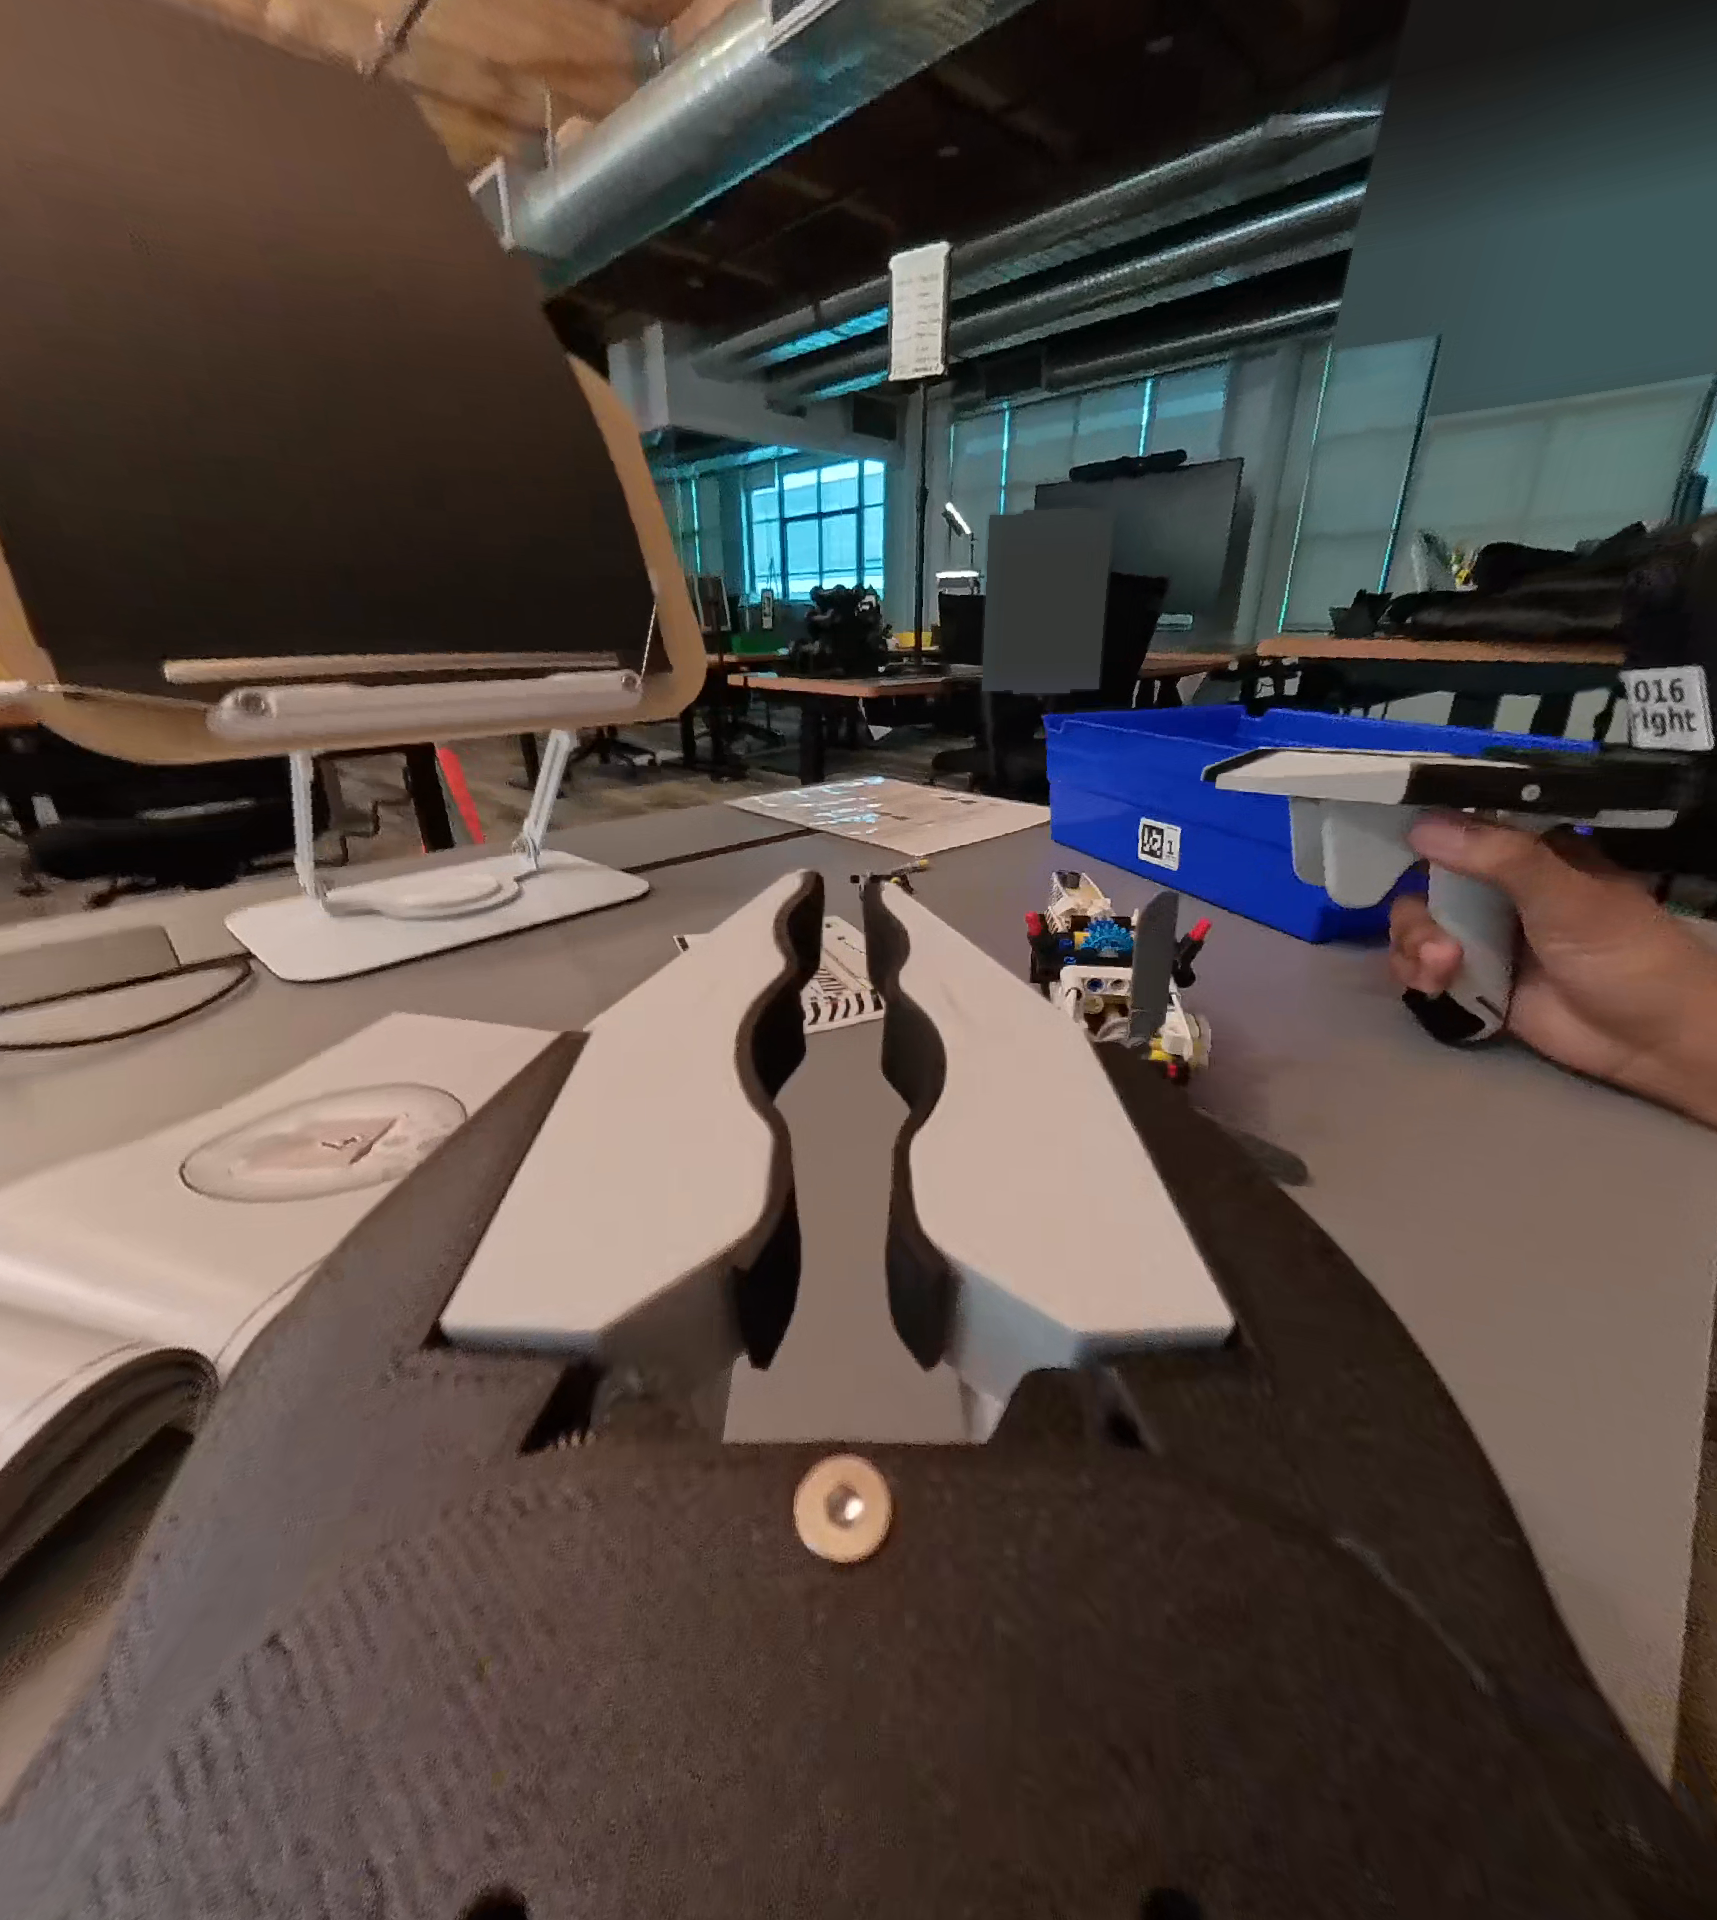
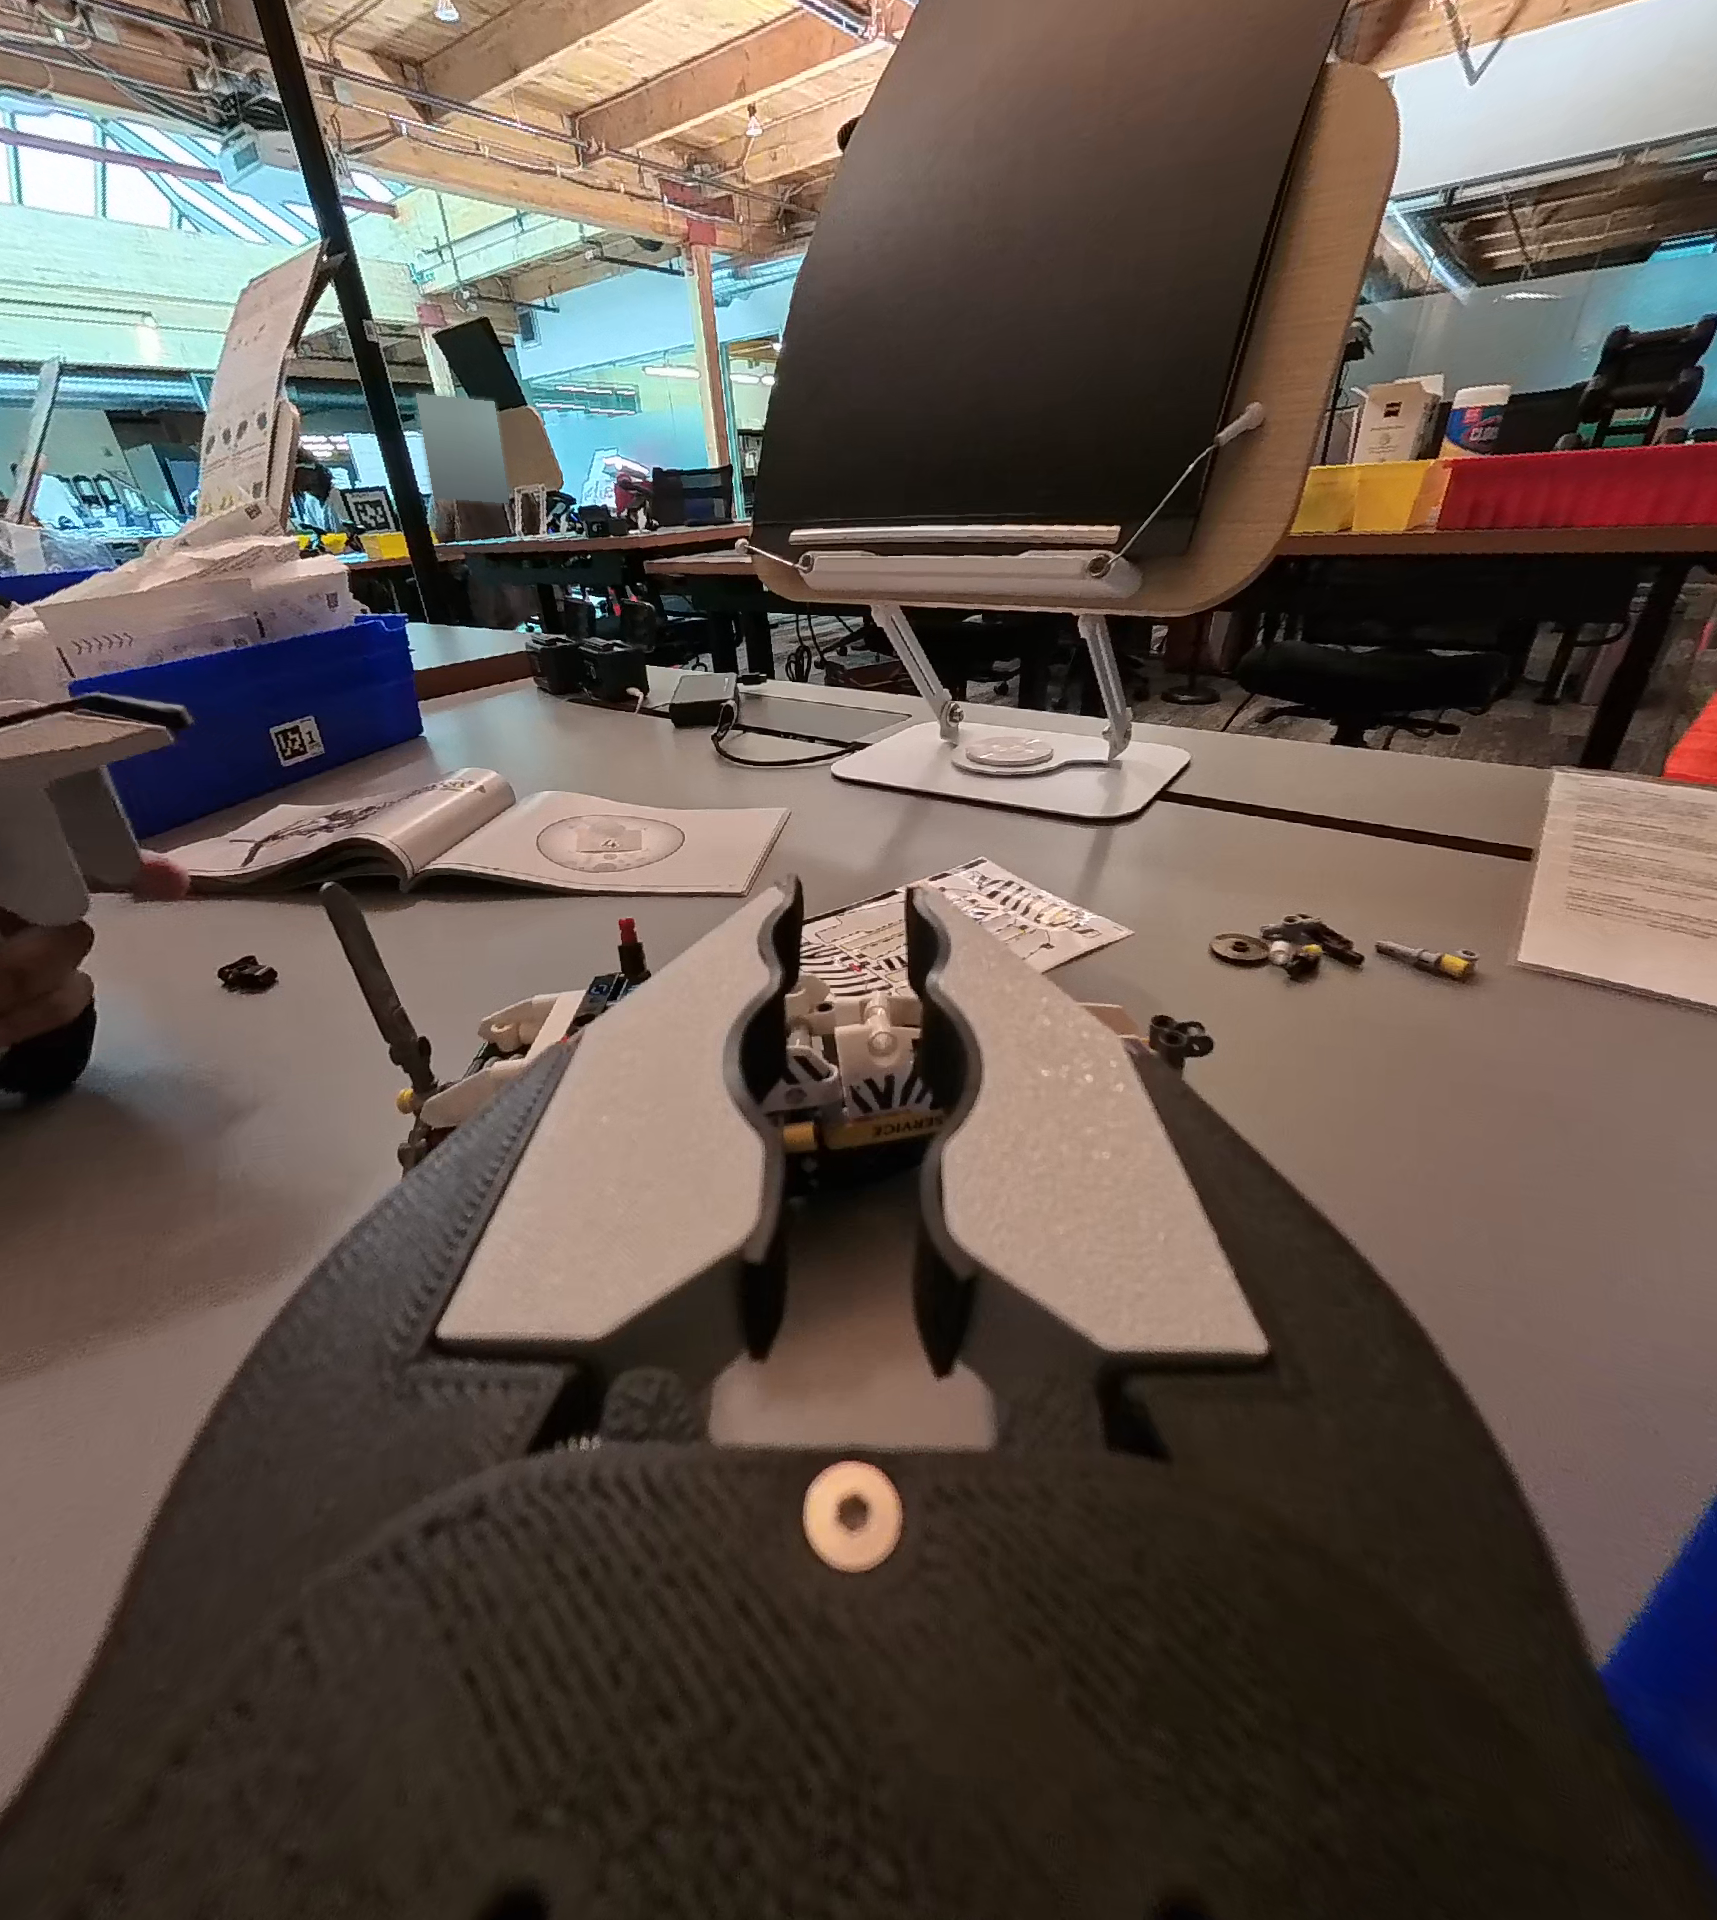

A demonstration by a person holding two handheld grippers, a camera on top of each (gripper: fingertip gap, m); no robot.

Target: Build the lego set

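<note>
Fingers of the right gripper (image 2: 852, 920) stand partly apart above the lego model (image 2: 833, 1060), apparently not gripping it; the model sits on the tabletop (image 2: 1353, 1195) in the gap. Left gripper (image 1: 849, 894) shows a narrow gap with nothing between, hovering over a sticker sheet (image 1: 838, 997). My worry: closing on the model could catch its upright grey blade (image 2: 376, 987) and snap it off. Loose small parts (image 2: 1290, 943) nearby could be knocked away by a careless sweep.
</note>
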